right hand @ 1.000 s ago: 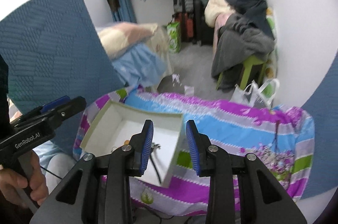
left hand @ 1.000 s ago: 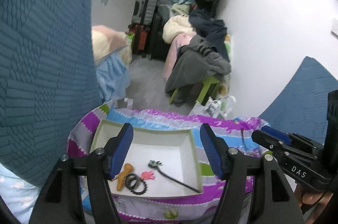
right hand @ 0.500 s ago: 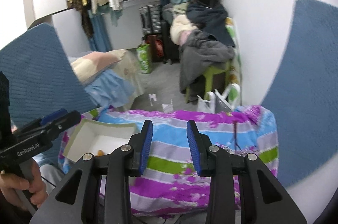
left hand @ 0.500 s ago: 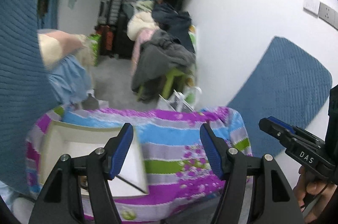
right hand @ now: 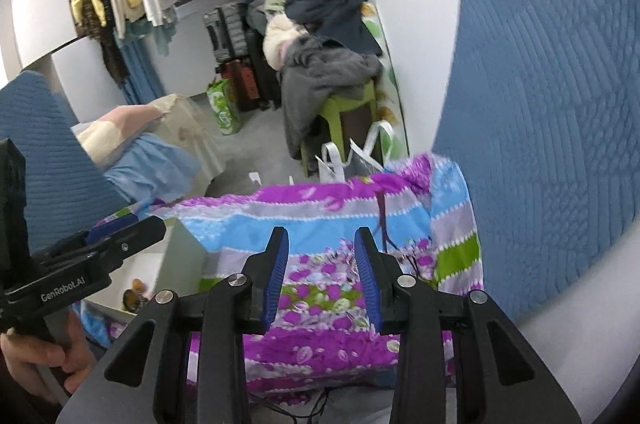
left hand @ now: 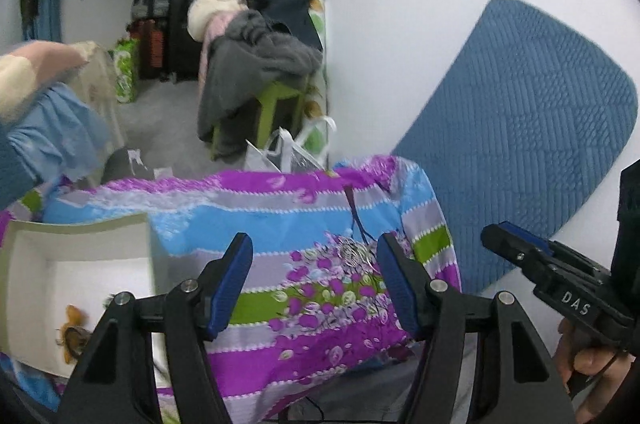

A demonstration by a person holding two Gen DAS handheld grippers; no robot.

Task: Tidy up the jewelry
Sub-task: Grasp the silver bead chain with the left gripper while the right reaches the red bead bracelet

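A white open box (left hand: 80, 244) sits at the left on the striped cloth; an orange piece and dark rings (left hand: 74, 330) lie in it. On the cloth, a silvery round ornament (left hand: 354, 252) on a dark cord (left hand: 356, 216) lies just ahead of my left gripper (left hand: 314, 280), which is open and empty. My right gripper (right hand: 322, 272) hovers over the flowered part of the cloth, its jaws partly apart with nothing between them. The dark cord (right hand: 382, 220) runs just beyond its right finger. The box (right hand: 180, 256) shows at its left, behind the left gripper (right hand: 148, 228).
The striped cloth (left hand: 280, 224) covers a small table that ends close to the white wall. Blue quilted pads (left hand: 520, 127) lean against the wall. Beyond stand a green stool piled with clothes (left hand: 256, 63), bags, suitcases and bedding (right hand: 152, 159). Hands hold both gripper handles.
Both views have swung to the right: the box slid from the centre to the left edge, and the right part of the cloth with the ornament came in front. Jaws kept their gaps.
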